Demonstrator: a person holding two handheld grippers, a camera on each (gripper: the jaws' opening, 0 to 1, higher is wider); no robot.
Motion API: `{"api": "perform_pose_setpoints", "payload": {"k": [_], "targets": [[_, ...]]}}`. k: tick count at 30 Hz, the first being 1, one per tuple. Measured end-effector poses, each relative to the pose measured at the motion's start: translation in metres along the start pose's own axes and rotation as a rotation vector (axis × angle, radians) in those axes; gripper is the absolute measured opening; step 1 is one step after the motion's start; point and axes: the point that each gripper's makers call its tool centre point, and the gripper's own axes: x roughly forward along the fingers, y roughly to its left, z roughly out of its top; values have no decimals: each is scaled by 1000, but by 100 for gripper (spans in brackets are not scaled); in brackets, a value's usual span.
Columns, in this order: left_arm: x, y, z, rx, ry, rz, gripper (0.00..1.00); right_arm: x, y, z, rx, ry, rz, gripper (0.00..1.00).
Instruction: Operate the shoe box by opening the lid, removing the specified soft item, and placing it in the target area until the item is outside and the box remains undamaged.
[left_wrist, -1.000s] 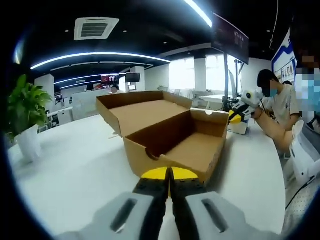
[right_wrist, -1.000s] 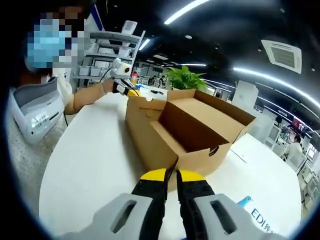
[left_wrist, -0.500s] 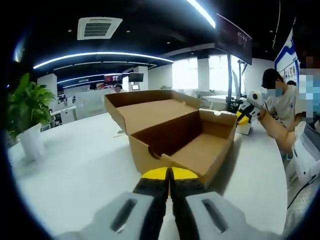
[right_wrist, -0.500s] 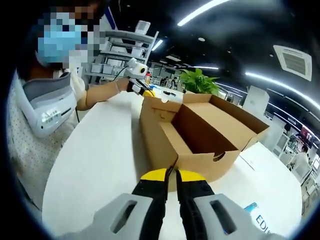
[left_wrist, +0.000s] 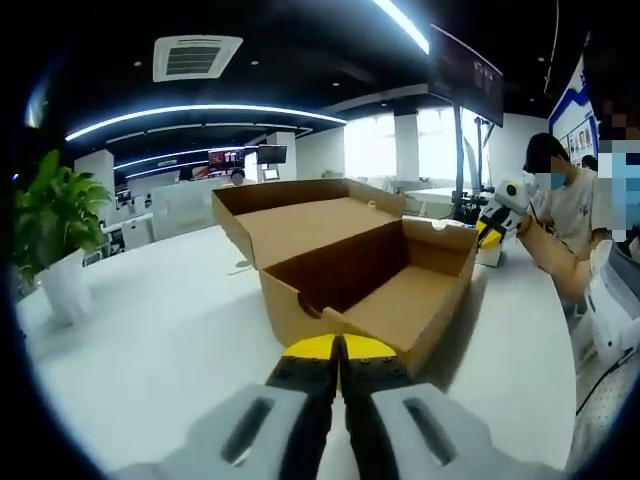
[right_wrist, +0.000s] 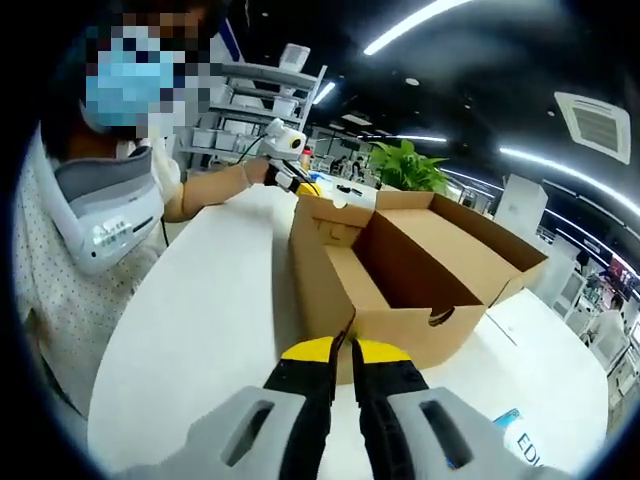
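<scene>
The brown cardboard shoe box (left_wrist: 372, 292) stands on the white table with its lid (left_wrist: 300, 215) folded back flat behind it. Bare cardboard floor shows inside the box. My left gripper (left_wrist: 338, 346) is shut with nothing in it, just short of the box's near corner. From the other side, the same box (right_wrist: 400, 285) lies ahead of my right gripper (right_wrist: 343, 348), which is shut and empty at the box's near wall. A hand holds the right gripper (left_wrist: 503, 205) beyond the box's far end. The left gripper (right_wrist: 291, 160) is past the box's far corner.
The white table (left_wrist: 150, 330) stretches wide to the left of the box. A potted plant (left_wrist: 48, 225) stands at its left edge, and the plant (right_wrist: 408, 166) rises behind the box. A person (right_wrist: 90, 210) sits close on the left. A printed sheet (right_wrist: 522, 436) lies at the right.
Both views have shifted a little, so the box sits slightly further right in each. The box, its open lid and both shut grippers look unchanged.
</scene>
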Motion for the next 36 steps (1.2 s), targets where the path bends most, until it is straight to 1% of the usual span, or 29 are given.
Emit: {"api": "perform_pose_setpoints", "payload": {"k": [2, 4, 5, 6, 7, 8, 9, 10, 11, 14, 18, 22, 23, 26, 30, 32, 33, 35, 36], "targets": [[-1, 2, 1, 13, -2, 1, 0, 0, 0, 0, -6, -3, 1, 6], [-2, 5, 2, 37, -7, 5, 1, -2, 2, 2, -30, -22, 13, 7], [-3, 6, 3, 47, -7, 6, 2, -4, 3, 5, -27, -43, 19, 10], [-4, 8, 4, 52, -11, 13, 6, -5, 2, 12, -11, -82, 19, 13], [-5, 9, 4, 53, -13, 14, 8, -6, 2, 13, -6, -91, 18, 14], [-7, 11, 8, 36, -35, 12, 9, -13, -1, 24, 6, -150, 8, 14], [-9, 10, 11, 7, -58, -5, 9, -16, -3, 27, 14, -175, 0, 14], [-9, 10, 12, 4, -62, -6, 9, -19, -6, 30, 22, -195, -14, 14], [-11, 12, 14, -1, -73, -3, 10, -20, -8, 29, 27, -195, -18, 14], [-12, 13, 15, 2, -77, 5, 10, -18, -10, 27, 34, -196, -24, 14], [-13, 15, 16, -4, -86, 5, 11, -14, -12, 22, 32, -176, -33, 15], [-15, 21, 17, -16, -102, 15, 17, -16, -18, 23, 38, -187, -53, 18], [-15, 21, 17, -21, -108, 16, 18, -18, -22, 24, 46, -199, -71, 20], [-17, 23, 20, -53, -133, 13, 19, -25, -37, 26, 95, -237, -124, 24], [-23, 31, 27, -105, -186, 10, 22, -32, -53, 25, 152, -273, -189, 27], [-27, 33, 33, -140, -229, -7, 24, -35, -61, 24, 177, -283, -220, 31], [-28, 32, 34, -159, -244, -26, 25, -36, -64, 23, 191, -288, -235, 32], [-30, 28, 35, -186, -260, -81, 29, -39, -70, 22, 204, -296, -257, 37], [-30, 27, 35, -195, -262, -95, 30, -40, -72, 22, 205, -296, -266, 39]]}}
